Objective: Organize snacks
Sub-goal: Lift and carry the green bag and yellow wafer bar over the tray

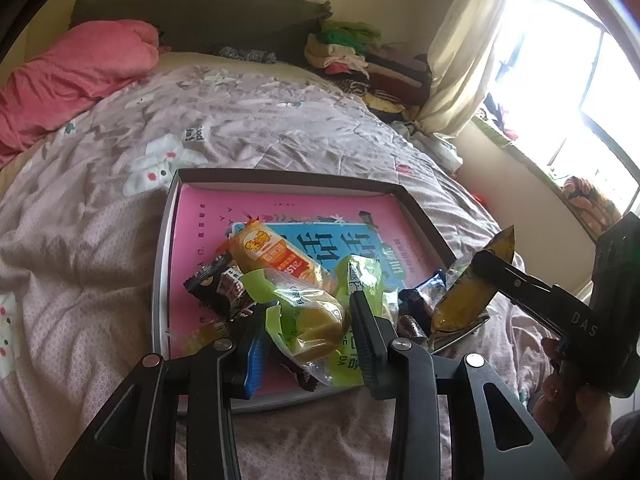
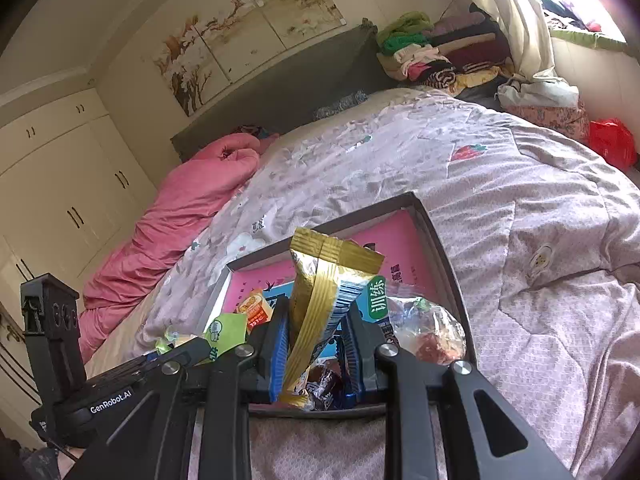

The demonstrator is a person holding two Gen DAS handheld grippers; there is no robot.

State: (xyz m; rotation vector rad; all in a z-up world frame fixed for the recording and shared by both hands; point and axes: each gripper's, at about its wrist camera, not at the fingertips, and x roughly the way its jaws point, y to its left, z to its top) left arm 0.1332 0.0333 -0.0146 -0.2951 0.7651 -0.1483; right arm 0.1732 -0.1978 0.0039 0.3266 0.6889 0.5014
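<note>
A shallow box point(image 1: 288, 178) with a pink printed floor lies on the bed and holds several snack packets. My left gripper point(image 1: 310, 334) is over its near edge with a green-and-clear packet holding a yellow cake point(image 1: 316, 320) between its fingers; the pads look closed on it. An orange-yellow packet point(image 1: 276, 254) and a black packet point(image 1: 218, 286) lie behind. My right gripper point(image 2: 316, 344) is shut on a gold packet point(image 2: 320, 296), held upright over the box's point(image 2: 440, 240) near right corner. It shows in the left wrist view point(image 1: 466, 292) too.
The box rests on a grey-pink patterned quilt point(image 1: 260, 120). A pink blanket point(image 1: 72, 72) lies at the bed's head, with piled clothes point(image 1: 360, 60) by the curtain and window. A clear packet with red sweets point(image 2: 432, 340) lies in the box near my right gripper.
</note>
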